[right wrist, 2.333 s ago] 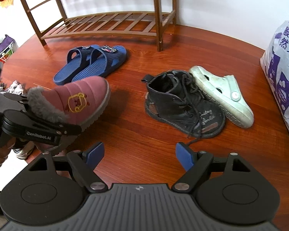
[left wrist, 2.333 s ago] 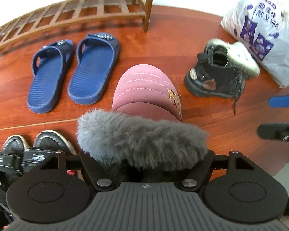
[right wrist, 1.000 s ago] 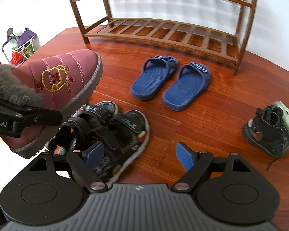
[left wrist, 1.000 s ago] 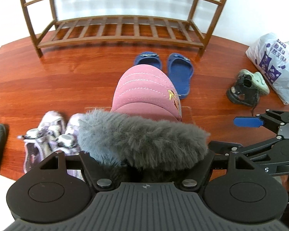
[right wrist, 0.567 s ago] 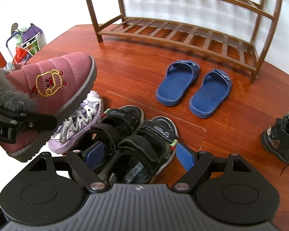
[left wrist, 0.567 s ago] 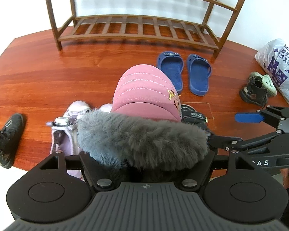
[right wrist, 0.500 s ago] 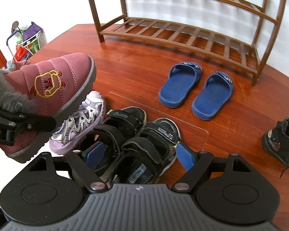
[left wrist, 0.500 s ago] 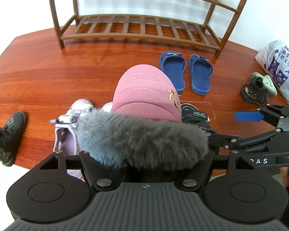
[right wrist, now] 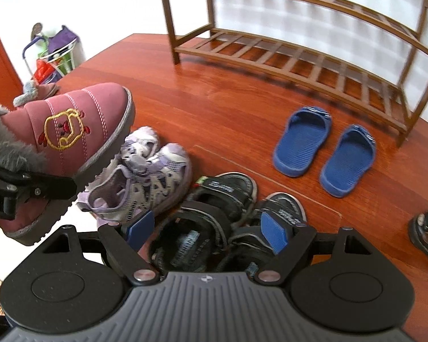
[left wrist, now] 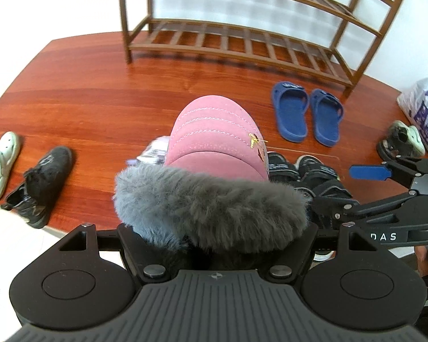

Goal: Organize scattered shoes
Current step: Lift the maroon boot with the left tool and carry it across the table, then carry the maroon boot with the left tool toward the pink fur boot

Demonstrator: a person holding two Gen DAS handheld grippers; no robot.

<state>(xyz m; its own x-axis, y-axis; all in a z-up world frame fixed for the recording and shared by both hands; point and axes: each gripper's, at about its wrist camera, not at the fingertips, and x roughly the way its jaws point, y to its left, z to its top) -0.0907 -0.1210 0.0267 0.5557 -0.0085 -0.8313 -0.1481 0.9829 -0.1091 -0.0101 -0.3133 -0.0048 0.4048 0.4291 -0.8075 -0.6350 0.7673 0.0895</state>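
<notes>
— Where is the pink boot (left wrist: 214,139)?
— Aloft over the purple sneakers (right wrist: 139,176), clamped at its fur cuff by the left gripper (left wrist: 216,245); the right gripper (right wrist: 205,228) hangs unclenched.
— Risk?
— Fur may slip, dropping it.

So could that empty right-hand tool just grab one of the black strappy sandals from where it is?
Probably yes. The right gripper is open and holds nothing, and the black strappy sandals lie directly beneath its blue-padded fingers, with nothing covering them. The pair of purple sneakers sits close beside them but does not overlap.
</notes>
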